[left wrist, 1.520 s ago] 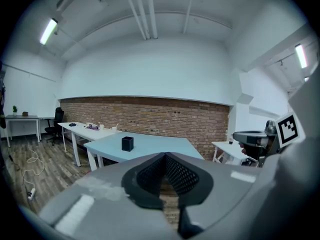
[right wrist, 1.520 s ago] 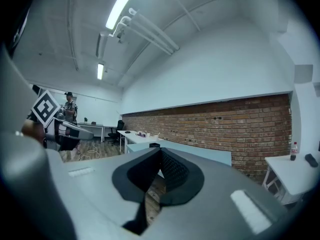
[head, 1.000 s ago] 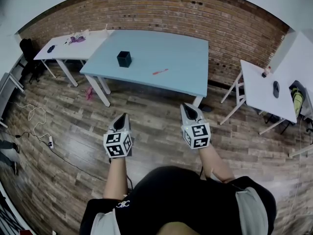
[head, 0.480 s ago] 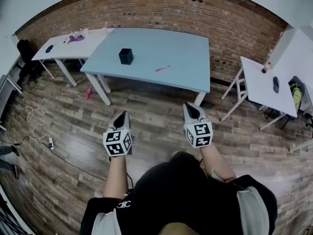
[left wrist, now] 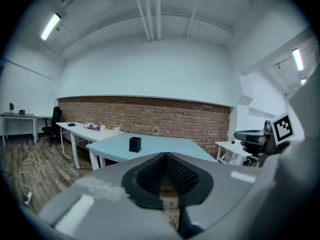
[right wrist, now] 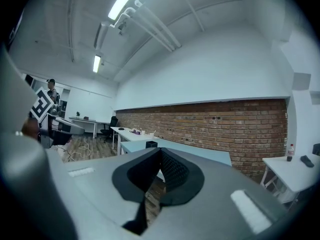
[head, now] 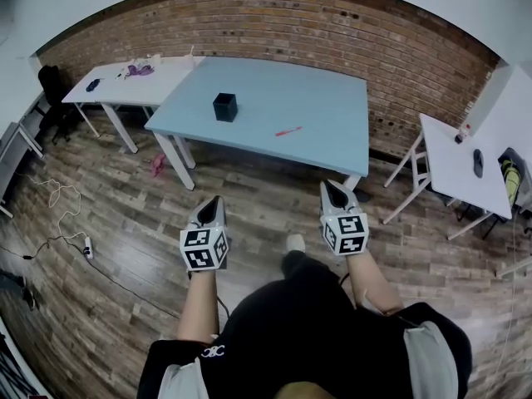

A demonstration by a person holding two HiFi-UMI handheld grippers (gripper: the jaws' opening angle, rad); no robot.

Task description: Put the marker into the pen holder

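Marker (head: 288, 130), red and slim, lies flat on the blue counter (head: 316, 98), to the right of the black pen holder (head: 224, 106) and nearer, well apart from it. It looks light, stiff and apt to roll, so a pinch across mid-barrel seems best. Left tool (head: 213, 199) and right tool (head: 332, 186) are both closed on nothing, well short of the counter.

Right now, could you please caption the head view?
Person facing a light-blue table, left gripper and right gripper shut, empty; red marker right of black pen holder.

Open-plan office, brick wall (head: 332, 32), long desks (head: 283, 98), office chair (left wrist: 54, 121), ceiling tube lights (left wrist: 51, 26)
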